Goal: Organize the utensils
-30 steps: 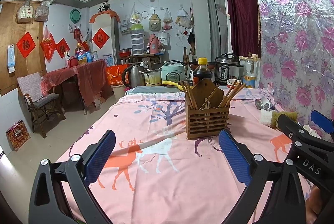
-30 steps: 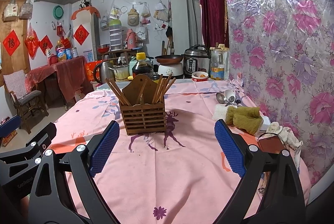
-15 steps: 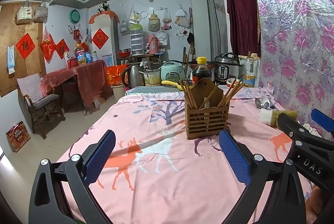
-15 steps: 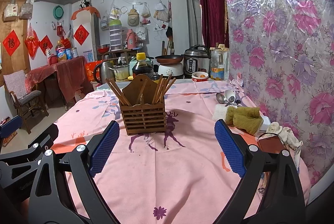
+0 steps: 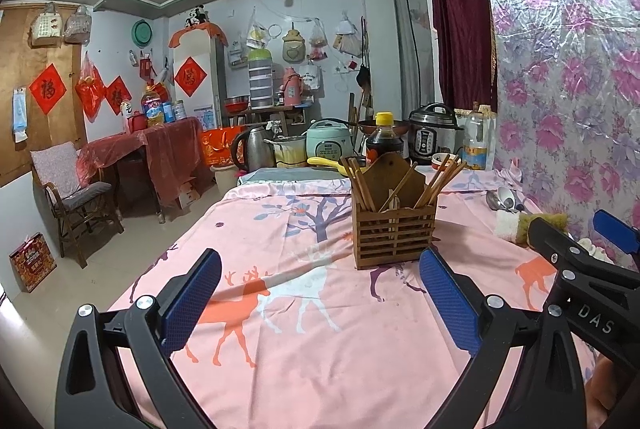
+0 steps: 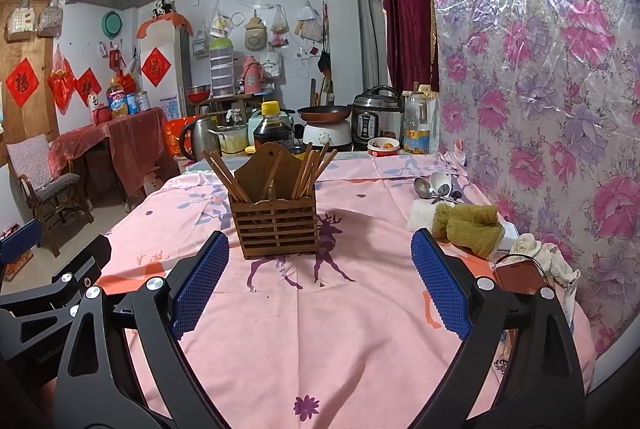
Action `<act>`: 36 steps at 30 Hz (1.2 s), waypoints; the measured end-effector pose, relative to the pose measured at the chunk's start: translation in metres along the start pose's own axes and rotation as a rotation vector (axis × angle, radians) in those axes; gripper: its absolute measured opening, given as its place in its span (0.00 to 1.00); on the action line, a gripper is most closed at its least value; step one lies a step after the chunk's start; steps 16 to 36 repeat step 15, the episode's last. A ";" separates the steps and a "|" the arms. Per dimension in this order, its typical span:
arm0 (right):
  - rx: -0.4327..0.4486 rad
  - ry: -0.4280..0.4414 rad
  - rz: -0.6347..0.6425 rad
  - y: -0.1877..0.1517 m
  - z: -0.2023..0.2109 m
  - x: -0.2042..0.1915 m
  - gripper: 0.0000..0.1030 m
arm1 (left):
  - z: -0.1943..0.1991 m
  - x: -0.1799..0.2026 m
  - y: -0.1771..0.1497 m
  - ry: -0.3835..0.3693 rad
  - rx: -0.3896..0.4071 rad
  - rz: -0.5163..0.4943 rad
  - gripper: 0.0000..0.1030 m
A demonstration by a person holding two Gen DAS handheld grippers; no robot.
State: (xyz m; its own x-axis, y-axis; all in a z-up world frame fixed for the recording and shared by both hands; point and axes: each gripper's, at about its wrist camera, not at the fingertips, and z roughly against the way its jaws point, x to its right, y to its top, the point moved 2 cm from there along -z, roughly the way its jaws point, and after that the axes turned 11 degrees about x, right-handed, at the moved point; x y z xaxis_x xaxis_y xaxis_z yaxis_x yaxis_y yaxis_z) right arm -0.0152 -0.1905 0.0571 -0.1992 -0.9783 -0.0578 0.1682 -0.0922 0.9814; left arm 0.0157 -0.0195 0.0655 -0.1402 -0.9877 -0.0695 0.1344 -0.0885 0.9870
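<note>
left gripper jaws wide, empty | right gripper jaws wide, empty | holder with chopsticks ahead | spoons far right

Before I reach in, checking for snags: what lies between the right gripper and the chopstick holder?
Only bare tablecloth lies between the right gripper and the chopstick holder, shown in the right wrist view.
</note>
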 end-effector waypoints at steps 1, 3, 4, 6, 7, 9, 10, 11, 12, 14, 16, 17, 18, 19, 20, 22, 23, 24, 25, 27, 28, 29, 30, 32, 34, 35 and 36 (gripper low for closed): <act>0.000 0.000 0.000 0.000 0.000 0.000 0.87 | 0.000 -0.001 0.000 -0.002 -0.002 0.001 0.95; 0.000 -0.001 0.000 0.000 0.000 0.000 0.87 | 0.000 -0.001 0.001 -0.002 -0.004 0.004 0.95; 0.000 0.000 -0.001 0.000 0.000 0.000 0.87 | 0.000 -0.002 0.001 0.001 -0.005 0.005 0.95; 0.000 0.000 -0.001 0.000 0.000 0.000 0.87 | -0.002 -0.003 0.003 0.000 -0.009 0.009 0.95; 0.000 0.000 0.000 0.000 0.000 0.000 0.87 | -0.002 -0.004 0.003 0.000 -0.012 0.010 0.95; -0.001 0.000 0.000 0.000 0.000 0.000 0.87 | -0.004 -0.004 0.004 -0.003 -0.024 0.015 0.95; -0.002 0.000 0.000 0.000 0.000 0.000 0.87 | -0.005 -0.005 0.004 -0.002 -0.028 0.023 0.95; -0.003 0.000 -0.001 0.000 0.000 0.001 0.87 | -0.007 -0.006 0.004 -0.002 -0.037 0.037 0.95; -0.004 0.000 -0.001 -0.001 0.000 0.001 0.87 | -0.008 -0.006 0.004 -0.011 -0.043 0.043 0.95; -0.005 0.000 -0.002 -0.001 0.001 0.002 0.87 | -0.010 -0.007 0.003 -0.019 -0.054 0.044 0.95; -0.004 0.000 -0.002 -0.001 0.000 0.001 0.87 | -0.010 -0.007 0.003 -0.014 -0.052 0.042 0.95; -0.004 0.000 -0.002 -0.001 0.000 0.001 0.87 | -0.010 -0.007 0.003 -0.014 -0.052 0.042 0.95; -0.004 0.000 -0.002 -0.001 0.000 0.001 0.87 | -0.010 -0.007 0.003 -0.014 -0.052 0.042 0.95; -0.004 0.000 -0.002 -0.001 0.000 0.001 0.87 | -0.010 -0.007 0.003 -0.014 -0.052 0.042 0.95; -0.004 0.000 -0.002 -0.001 0.000 0.001 0.87 | -0.010 -0.007 0.003 -0.014 -0.052 0.042 0.95; -0.004 0.000 -0.002 -0.001 0.000 0.001 0.87 | -0.010 -0.007 0.003 -0.014 -0.052 0.042 0.95; -0.004 0.000 -0.002 -0.001 0.000 0.001 0.87 | -0.010 -0.007 0.003 -0.014 -0.052 0.042 0.95; -0.004 0.000 -0.002 -0.001 0.000 0.001 0.87 | -0.010 -0.007 0.003 -0.014 -0.052 0.042 0.95; -0.004 0.000 -0.002 -0.001 0.000 0.001 0.87 | -0.010 -0.007 0.003 -0.014 -0.052 0.042 0.95; -0.004 0.000 -0.002 -0.001 0.000 0.001 0.87 | -0.010 -0.007 0.003 -0.014 -0.052 0.042 0.95; -0.004 0.000 -0.002 -0.001 0.000 0.001 0.87 | -0.010 -0.007 0.003 -0.014 -0.052 0.042 0.95; -0.004 0.000 -0.002 -0.001 0.000 0.001 0.87 | -0.010 -0.007 0.003 -0.014 -0.052 0.042 0.95; -0.004 0.000 -0.002 -0.001 0.000 0.001 0.87 | -0.010 -0.007 0.003 -0.014 -0.052 0.042 0.95; -0.004 0.000 -0.002 -0.001 0.000 0.001 0.87 | -0.010 -0.007 0.003 -0.014 -0.052 0.042 0.95; -0.004 0.000 -0.002 -0.001 0.000 0.001 0.87 | -0.010 -0.007 0.003 -0.014 -0.052 0.042 0.95; -0.004 0.000 -0.002 -0.001 0.000 0.001 0.87 | -0.010 -0.007 0.003 -0.014 -0.052 0.042 0.95; -0.004 0.000 -0.002 -0.001 0.000 0.001 0.87 | -0.010 -0.007 0.003 -0.014 -0.052 0.042 0.95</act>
